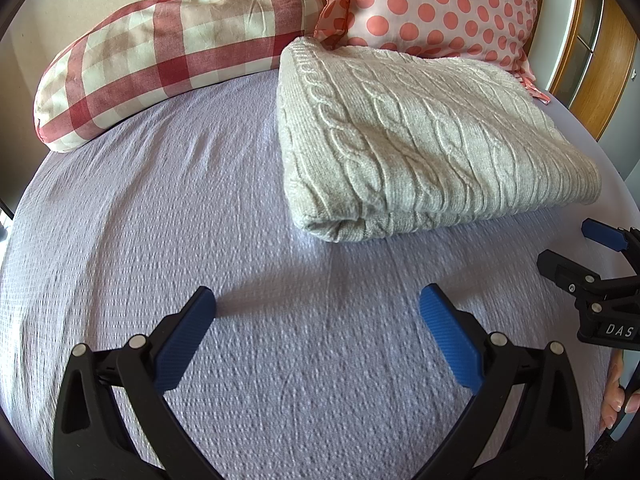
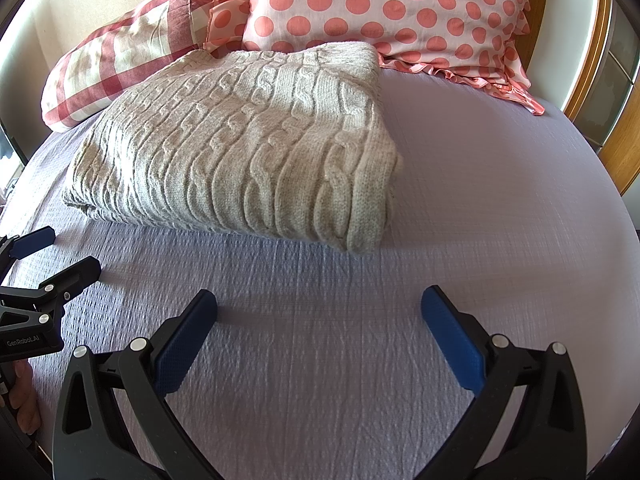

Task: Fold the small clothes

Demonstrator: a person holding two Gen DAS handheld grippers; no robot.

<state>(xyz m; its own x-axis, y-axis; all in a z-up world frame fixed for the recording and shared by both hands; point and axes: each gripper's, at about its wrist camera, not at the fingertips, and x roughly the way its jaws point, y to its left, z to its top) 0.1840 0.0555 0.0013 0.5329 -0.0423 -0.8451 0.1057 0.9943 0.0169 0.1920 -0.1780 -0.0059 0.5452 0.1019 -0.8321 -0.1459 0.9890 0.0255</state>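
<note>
Lilac bedspread w/ folded knit sweater; left tool & right tool both wide open, empty, above bedspread.

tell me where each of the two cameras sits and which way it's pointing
Left wrist: sits on the left gripper, looking forward over the bed at the folded sweater and checked pillow; its own open fingers show, plus the right gripper and a hand at the right edge.
Right wrist: sits on the right gripper, facing the sweater and dotted pillow; its own open fingers show, with the left gripper at the left edge.
Shared: sweater, both pillows, bed, each other's gripper.
</note>
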